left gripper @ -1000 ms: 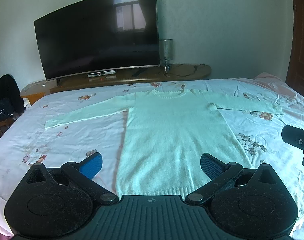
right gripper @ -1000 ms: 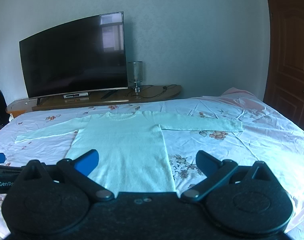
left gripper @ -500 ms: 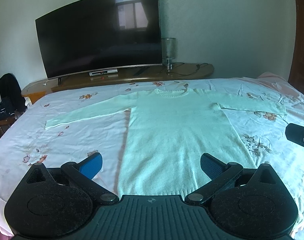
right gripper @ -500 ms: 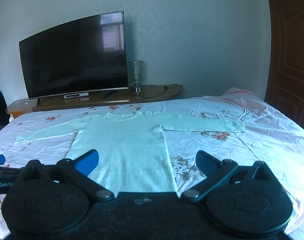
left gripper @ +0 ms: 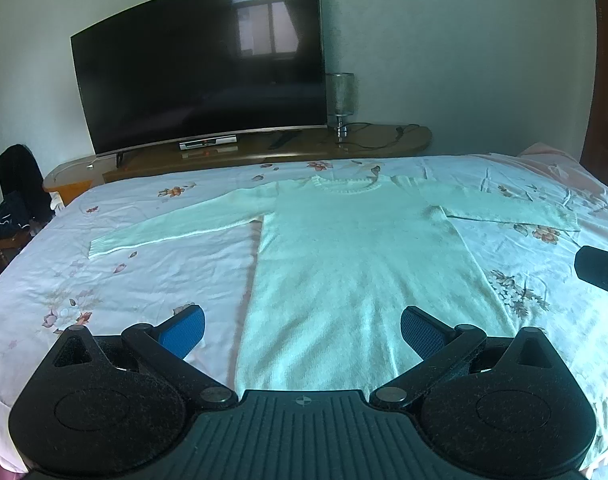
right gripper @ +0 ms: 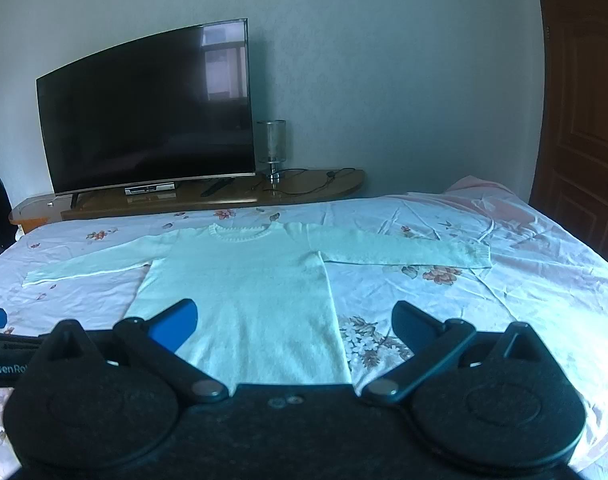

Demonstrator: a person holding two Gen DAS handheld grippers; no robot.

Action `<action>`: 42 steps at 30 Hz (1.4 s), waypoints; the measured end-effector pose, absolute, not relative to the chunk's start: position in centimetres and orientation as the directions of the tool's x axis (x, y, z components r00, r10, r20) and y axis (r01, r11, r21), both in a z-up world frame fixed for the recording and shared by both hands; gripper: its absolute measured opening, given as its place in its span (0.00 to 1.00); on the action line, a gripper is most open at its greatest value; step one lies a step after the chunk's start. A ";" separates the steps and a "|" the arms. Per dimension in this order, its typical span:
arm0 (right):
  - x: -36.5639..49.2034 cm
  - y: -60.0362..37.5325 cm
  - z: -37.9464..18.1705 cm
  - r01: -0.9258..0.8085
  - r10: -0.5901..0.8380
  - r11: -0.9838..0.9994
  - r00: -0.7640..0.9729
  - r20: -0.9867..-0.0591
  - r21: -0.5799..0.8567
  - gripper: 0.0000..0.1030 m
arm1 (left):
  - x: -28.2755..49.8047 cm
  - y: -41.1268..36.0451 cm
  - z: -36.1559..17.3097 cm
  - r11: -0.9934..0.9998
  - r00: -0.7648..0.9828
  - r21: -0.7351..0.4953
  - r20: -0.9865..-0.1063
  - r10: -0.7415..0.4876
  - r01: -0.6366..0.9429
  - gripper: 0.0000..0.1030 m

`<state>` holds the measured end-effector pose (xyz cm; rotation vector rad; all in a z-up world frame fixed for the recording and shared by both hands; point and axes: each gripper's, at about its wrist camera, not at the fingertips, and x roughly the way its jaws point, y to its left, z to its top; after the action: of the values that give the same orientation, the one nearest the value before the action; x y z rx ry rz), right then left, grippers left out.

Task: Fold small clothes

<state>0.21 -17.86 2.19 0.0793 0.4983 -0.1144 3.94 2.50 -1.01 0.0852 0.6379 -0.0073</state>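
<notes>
The pale sweater (left gripper: 356, 264) lies flat on the flowered bed (left gripper: 151, 276), sleeves spread. My left gripper (left gripper: 302, 334) and right gripper (right gripper: 293, 326) hover wide open and empty above its hem. Behind the sweater stand a television (left gripper: 199, 68) and a lamp (left gripper: 340, 100).

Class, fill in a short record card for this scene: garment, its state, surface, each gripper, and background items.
garment: pale long-sleeved sweater
state: spread flat, both sleeves out to the sides, neckline toward the far side, no fold made
surface: bed with floral sheet
left gripper: open, holding nothing, hovering over the hem
right gripper: open, holding nothing, over the sweater's right side edge
background: dark television on a low wooden stand, small lamp beside it, wooden door at right
</notes>
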 end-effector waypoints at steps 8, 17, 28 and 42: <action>0.4 -17.8 2.2 0.129 -0.092 0.991 0.872 -0.481 0.044 1.00 | 4.6 2.5 -1.2 0.997 0.800 0.076 -0.600 0.019 0.033 1.00; 1.1 -17.7 2.0 0.132 -0.096 0.990 0.869 -0.486 0.041 1.00 | 4.7 2.4 -1.2 0.997 0.800 0.071 -0.600 0.013 0.037 1.00; 0.9 -18.0 1.5 0.130 -0.093 0.991 0.868 -0.488 0.042 1.00 | 4.6 1.8 -1.0 0.996 0.799 0.079 -0.602 0.011 0.046 1.00; 0.4 -18.0 1.3 0.131 -0.097 0.991 0.854 -0.511 0.030 1.00 | 4.1 0.9 -1.1 0.992 0.784 0.096 -0.621 -0.003 0.080 1.00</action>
<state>0.44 -17.97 1.28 0.0647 0.5343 -0.1203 4.11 0.95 -1.06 0.1189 0.6689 -0.0447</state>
